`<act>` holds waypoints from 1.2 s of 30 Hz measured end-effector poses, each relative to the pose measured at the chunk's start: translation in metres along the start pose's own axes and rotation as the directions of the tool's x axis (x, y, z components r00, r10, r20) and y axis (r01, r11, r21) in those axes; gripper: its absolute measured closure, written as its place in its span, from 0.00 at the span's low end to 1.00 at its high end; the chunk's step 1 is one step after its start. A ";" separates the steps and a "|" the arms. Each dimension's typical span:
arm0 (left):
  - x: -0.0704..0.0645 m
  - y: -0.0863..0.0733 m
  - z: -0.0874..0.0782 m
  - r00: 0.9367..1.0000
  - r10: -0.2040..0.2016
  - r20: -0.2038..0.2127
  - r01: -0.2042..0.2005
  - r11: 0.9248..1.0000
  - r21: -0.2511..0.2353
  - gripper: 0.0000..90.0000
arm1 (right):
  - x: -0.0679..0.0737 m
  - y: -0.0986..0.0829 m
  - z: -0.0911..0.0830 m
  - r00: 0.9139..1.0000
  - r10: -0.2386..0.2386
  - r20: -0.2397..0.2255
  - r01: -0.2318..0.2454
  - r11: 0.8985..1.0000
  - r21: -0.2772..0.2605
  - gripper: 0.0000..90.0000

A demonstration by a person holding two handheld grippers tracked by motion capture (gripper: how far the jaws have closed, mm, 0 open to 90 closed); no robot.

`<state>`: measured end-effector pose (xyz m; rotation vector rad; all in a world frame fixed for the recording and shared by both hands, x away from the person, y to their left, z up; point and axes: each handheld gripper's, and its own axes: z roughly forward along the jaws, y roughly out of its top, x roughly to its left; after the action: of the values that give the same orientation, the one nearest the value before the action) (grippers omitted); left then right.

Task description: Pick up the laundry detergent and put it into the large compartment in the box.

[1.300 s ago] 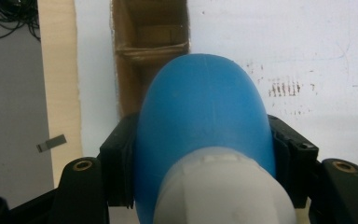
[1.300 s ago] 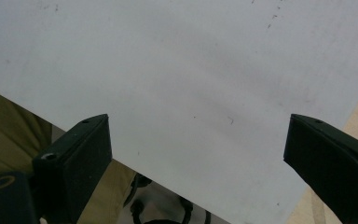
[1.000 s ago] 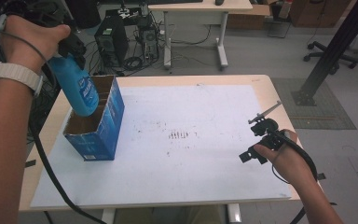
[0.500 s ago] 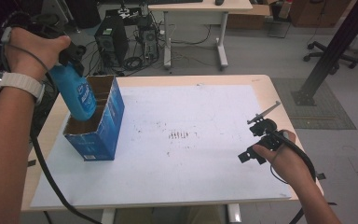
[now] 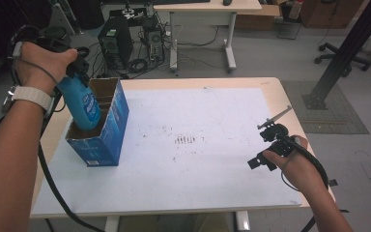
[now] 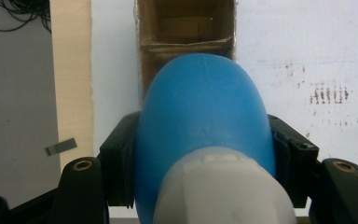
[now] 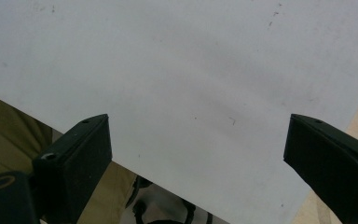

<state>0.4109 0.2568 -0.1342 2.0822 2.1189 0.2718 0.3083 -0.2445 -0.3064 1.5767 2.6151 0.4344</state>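
While my left claw (image 6: 200, 186) grips the blue bottle (image 5: 81, 102) halfway into the box (image 5: 107, 137) at nine o'clock, my right claw (image 7: 196, 154) waits open.

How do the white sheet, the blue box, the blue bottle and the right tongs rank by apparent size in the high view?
1. White sheet, by far the largest.
2. Blue box.
3. Blue bottle, its lower end inside the box, so partly hidden.
4. Right tongs, partly covered by the hand, so this last place is unsure.

The left gripper (image 5: 75, 67) has lowered the blue bottle (image 5: 81, 104) deeper into the blue box (image 5: 107, 130).
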 end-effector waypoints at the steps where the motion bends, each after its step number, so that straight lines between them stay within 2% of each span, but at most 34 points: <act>1: 0.000 0.000 0.002 1.000 0.000 0.000 0.000 1.000 0.002 0.42 | 0.000 0.000 0.000 1.000 -0.001 0.000 0.001 1.000 0.000 0.09; 14: 0.004 -0.005 0.038 1.000 0.001 -0.005 -0.001 1.000 0.024 0.42 | -0.001 -0.001 0.002 1.000 0.006 0.000 -0.006 1.000 0.005 0.09; 19: 0.004 -0.007 0.050 1.000 -0.001 -0.001 0.001 1.000 0.014 0.42 | 0.001 0.000 0.002 1.000 0.003 0.001 -0.003 1.000 0.002 0.09; 28: 0.003 -0.009 0.072 1.000 0.019 -0.007 -0.018 0.999 0.035 0.42 | 0.000 -0.002 0.002 1.000 0.009 0.000 -0.009 1.000 0.004 0.09; 36: 0.006 -0.012 0.091 1.000 0.018 -0.005 -0.018 0.999 0.043 0.42 | -0.002 -0.004 0.003 1.000 0.014 -0.001 -0.014 1.000 0.003 0.09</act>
<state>0.4206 0.2641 -0.2257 2.1279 2.1283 0.2362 0.3064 -0.2473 -0.3103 1.5964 2.6083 0.4320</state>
